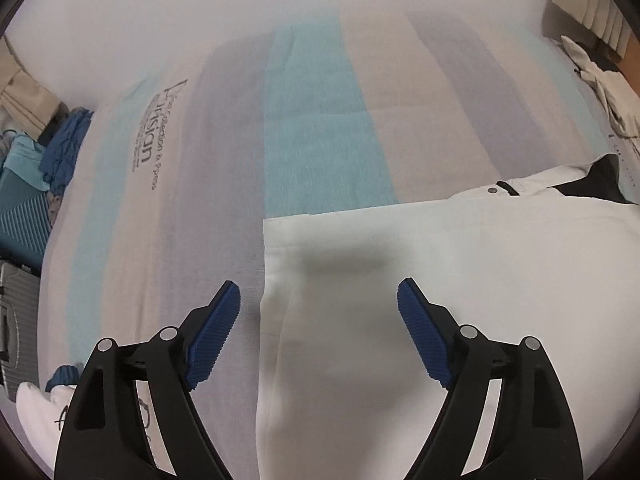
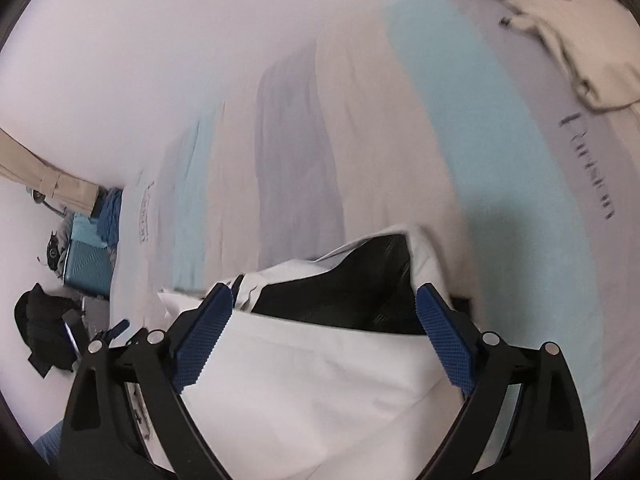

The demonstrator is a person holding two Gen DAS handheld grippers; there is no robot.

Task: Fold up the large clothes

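Well, beige garment (image 2: 580, 40) lies at 1 o'clock on striped sheet (image 1: 320, 128); blue suitcase (image 2: 90, 264) at 9. White jacket (image 2: 320, 380) folded flat w/ black lining showing; left gripper (image 1: 319, 300) & right gripper (image 2: 324, 304) both spread wide, nothing gripped.

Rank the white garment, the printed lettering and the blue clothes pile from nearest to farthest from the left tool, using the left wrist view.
1. White garment: directly below the left tool.
2. Printed lettering: left, on the striped sheet.
3. Blue clothes pile: far left, past the sheet's edge.
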